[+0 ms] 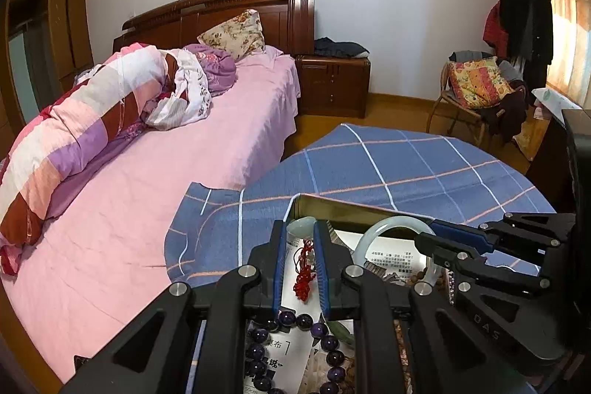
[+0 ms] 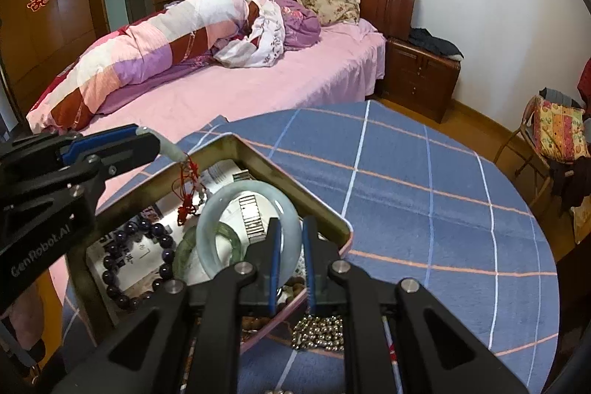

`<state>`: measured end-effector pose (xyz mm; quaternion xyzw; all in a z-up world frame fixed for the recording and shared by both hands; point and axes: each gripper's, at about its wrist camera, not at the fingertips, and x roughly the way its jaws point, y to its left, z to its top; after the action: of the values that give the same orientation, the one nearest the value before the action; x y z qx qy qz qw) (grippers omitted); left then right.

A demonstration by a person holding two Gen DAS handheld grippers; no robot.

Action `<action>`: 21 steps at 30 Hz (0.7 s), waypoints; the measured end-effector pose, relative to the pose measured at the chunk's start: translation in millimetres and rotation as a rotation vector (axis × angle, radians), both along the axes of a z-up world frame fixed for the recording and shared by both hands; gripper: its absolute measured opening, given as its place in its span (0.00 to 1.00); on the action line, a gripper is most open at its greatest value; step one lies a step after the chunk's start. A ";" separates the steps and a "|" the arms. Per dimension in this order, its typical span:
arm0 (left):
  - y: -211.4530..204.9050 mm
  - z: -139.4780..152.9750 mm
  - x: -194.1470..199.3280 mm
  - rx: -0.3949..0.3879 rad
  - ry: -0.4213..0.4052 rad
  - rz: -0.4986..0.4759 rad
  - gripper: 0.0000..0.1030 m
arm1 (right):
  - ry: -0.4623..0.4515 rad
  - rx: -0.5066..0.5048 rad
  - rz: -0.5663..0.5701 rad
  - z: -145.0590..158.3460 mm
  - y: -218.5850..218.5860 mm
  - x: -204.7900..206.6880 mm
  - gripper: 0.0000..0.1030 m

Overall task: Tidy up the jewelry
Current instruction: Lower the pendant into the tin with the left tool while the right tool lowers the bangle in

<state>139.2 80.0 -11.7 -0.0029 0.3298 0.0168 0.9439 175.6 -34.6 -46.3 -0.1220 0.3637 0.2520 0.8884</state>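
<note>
Both pieces look mid-lift from the open metal tin (image 2: 236, 150): the left gripper (image 1: 300, 231) pinches a pale jade pendant on red knotted cord (image 2: 173, 152), the right gripper (image 2: 290, 239) pinches a translucent pale jade bangle (image 2: 221, 205), and each now needs carrying clear to the blue checked surface (image 2: 424, 202).

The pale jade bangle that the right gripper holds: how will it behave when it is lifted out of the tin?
The bangle is a closed ring and looks rigid, so it should keep its shape. Its glossy surface may slip between the narrow pads of the right gripper. It looks like stone, so probably heavy for its size and liable to crack if dropped onto the tin.
</note>
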 end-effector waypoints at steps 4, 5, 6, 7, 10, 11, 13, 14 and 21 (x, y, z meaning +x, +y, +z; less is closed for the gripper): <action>0.0 -4.9 2.1 0.003 0.014 0.003 0.14 | 0.015 0.005 -0.001 -4.3 0.3 4.4 0.14; 0.6 -6.7 3.0 0.002 0.019 0.003 0.14 | 0.016 0.005 -0.002 -4.3 1.0 5.6 0.14; 1.1 -8.3 4.5 0.004 0.024 0.005 0.14 | 0.016 0.003 -0.002 -4.4 1.4 5.8 0.14; 1.6 -10.0 5.6 0.006 0.029 0.008 0.14 | 0.015 0.002 -0.002 -4.4 2.0 6.3 0.14; 3.7 -13.6 9.1 0.005 0.039 0.014 0.14 | 0.019 0.001 -0.004 -6.1 2.8 8.5 0.14; 4.7 -14.8 10.1 0.005 0.043 0.017 0.14 | 0.020 0.000 -0.004 -6.6 3.3 9.0 0.14; 3.6 -15.8 11.8 0.006 0.048 0.019 0.14 | 0.022 0.001 -0.005 -8.0 3.3 9.6 0.14; 3.8 -16.5 12.5 0.006 0.049 0.021 0.14 | 0.025 0.001 -0.006 -8.7 3.4 10.4 0.14; 3.8 -19.4 13.8 0.009 0.056 0.022 0.14 | 0.022 0.000 -0.010 -10.1 3.7 11.0 0.12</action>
<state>153.0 83.7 -31.2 -0.0020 0.3559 0.0289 0.9341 186.6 -30.9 -56.4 -0.1172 0.3740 0.2490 0.8857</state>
